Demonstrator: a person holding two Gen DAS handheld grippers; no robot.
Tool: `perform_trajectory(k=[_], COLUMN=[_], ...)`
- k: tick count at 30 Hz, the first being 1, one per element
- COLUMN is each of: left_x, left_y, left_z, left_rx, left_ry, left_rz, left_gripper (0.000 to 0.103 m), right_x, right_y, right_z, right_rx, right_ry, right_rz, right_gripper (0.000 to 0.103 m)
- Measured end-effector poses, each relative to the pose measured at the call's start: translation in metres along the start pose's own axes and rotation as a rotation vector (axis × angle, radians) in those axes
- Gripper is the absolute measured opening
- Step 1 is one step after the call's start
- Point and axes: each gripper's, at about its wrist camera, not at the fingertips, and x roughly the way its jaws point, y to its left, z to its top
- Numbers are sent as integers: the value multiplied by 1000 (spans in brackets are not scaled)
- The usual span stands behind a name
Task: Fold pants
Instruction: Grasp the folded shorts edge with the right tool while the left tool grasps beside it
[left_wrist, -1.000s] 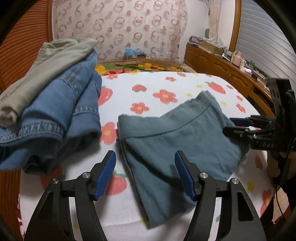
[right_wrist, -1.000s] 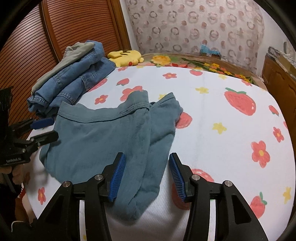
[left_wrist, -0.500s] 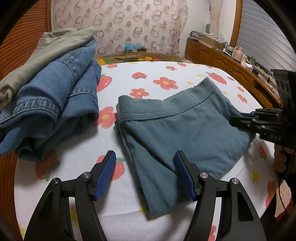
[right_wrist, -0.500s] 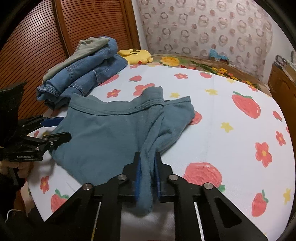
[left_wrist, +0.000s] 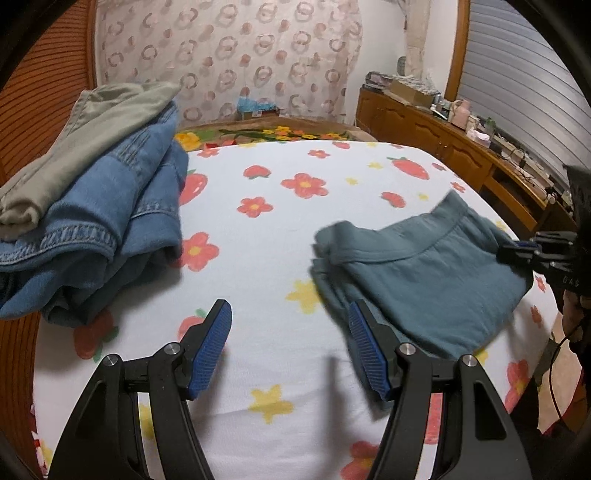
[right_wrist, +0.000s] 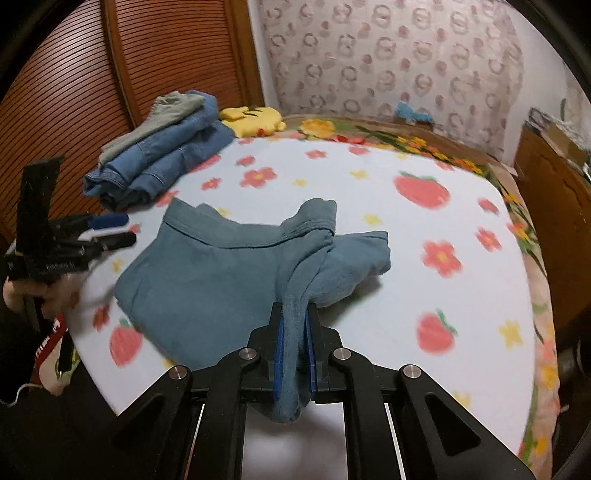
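The teal pants (right_wrist: 207, 277) lie partly folded on the flowered bed sheet (right_wrist: 424, 236), waistband toward the far side. My right gripper (right_wrist: 293, 325) is shut on a bunched edge of the pants and lifts it off the sheet. In the left wrist view the pants (left_wrist: 424, 273) lie at the right, with the right gripper (left_wrist: 517, 251) at their far corner. My left gripper (left_wrist: 290, 332) is open and empty over bare sheet, its right finger beside the pants' near edge. It also shows in the right wrist view (right_wrist: 110, 230), left of the pants.
A stack of folded denim jeans (left_wrist: 110, 221) with a khaki garment (left_wrist: 85, 136) on top sits at the bed's left, against a wooden slatted door (right_wrist: 74, 92). A yellow plush (right_wrist: 251, 118) lies by the headboard. A wooden dresser (left_wrist: 461, 155) runs along the right.
My right gripper closed on the pants' edge and has pulled the pants to the right across the sheet. My left gripper stays open, now beside the pants instead of over them.
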Motion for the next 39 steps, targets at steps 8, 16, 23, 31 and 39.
perform_trajectory(k=[8, 16, 23, 31, 39], left_x=[5, 11, 29, 36, 47], left_y=[-20, -29, -34, -35, -37], left_z=[6, 13, 23, 32, 35], left_rx=[26, 30, 45, 58, 67], left_ry=[1, -21, -1, 15, 39], left_rz=[-35, -91, -77, -72, -96], left_gripper=[67, 67, 64, 64, 64], right_x=[-7, -13, -8, 19, 27], right_y=[-5, -12, -19, -23, -38], right_z=[-18, -18, -6, 17, 21], right_rx=[34, 68, 61, 22, 17], right_ry=[-5, -40, -86, -82, -90], right_rz=[-6, -50, -40, 11, 51], right_gripper=[10, 32, 33, 33, 13])
